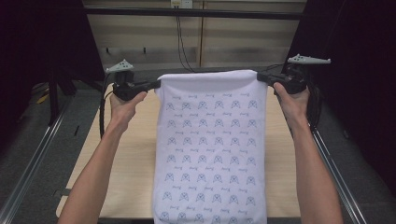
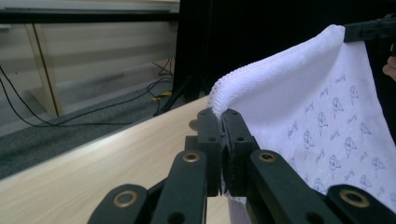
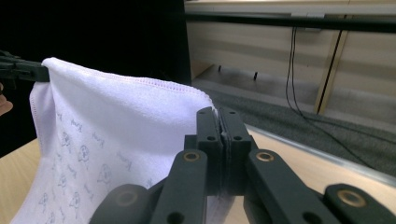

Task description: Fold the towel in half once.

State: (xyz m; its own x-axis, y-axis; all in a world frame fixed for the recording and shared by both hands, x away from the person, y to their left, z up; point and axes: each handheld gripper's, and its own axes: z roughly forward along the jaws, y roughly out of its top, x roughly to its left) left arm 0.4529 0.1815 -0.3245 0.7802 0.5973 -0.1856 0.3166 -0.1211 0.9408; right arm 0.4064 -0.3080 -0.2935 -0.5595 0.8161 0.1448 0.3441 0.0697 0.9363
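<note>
A white towel (image 1: pixel 210 140) printed with small blue figures hangs stretched between my two grippers above the wooden table (image 1: pixel 126 158). My left gripper (image 1: pixel 156 84) is shut on the towel's top left corner, and its own view has the jaws pinched on the stitched hem (image 2: pixel 219 108). My right gripper (image 1: pixel 259 76) is shut on the top right corner, the jaws pressed together on the towel edge (image 3: pixel 218 112) in its own view. The towel (image 3: pixel 116 140) drapes down toward me over the table's near edge, and its lower end is cut off by the frame.
Metal rails (image 1: pixel 37 154) run along both sides of the table. Black cables (image 1: pixel 180 42) hang down the light panelled wall at the back. Dark curtains stand at the far left and far right.
</note>
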